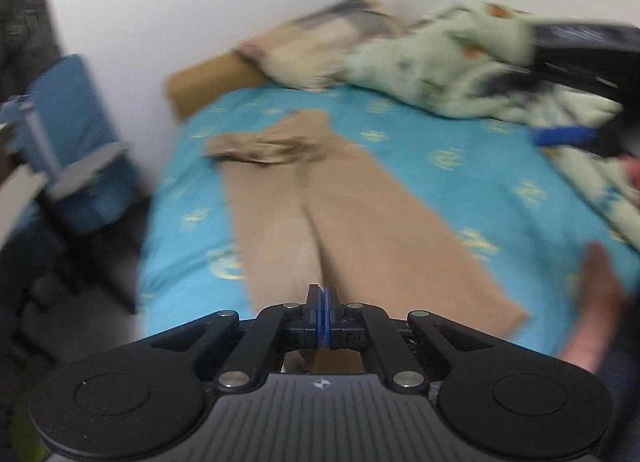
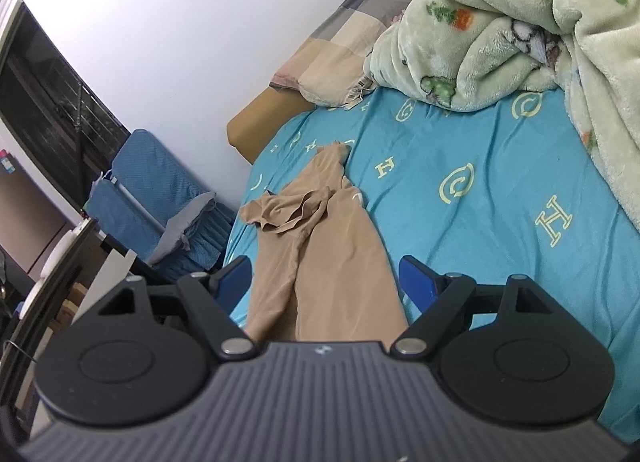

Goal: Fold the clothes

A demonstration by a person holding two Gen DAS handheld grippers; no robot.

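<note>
A tan garment (image 1: 316, 197) lies lengthwise on the turquoise bed sheet (image 1: 440, 165), its far end bunched and folded over. My left gripper (image 1: 322, 296) is shut above the garment's near end; whether cloth is pinched between the blue pads cannot be told. The view is blurred. My right gripper (image 2: 326, 278) is open, its blue fingers (image 2: 416, 278) straddling the near part of the same garment (image 2: 320, 262) above the sheet (image 2: 480, 201). The right gripper also shows in the left wrist view (image 1: 568, 137), raised at the right.
A green fleece blanket (image 2: 520, 29) is heaped at the bed's far right. A checked pillow (image 2: 344, 45) lies by the white wall. A blue folding chair (image 2: 160, 201) stands left of the bed. A person's forearm (image 1: 592, 302) is at the near right.
</note>
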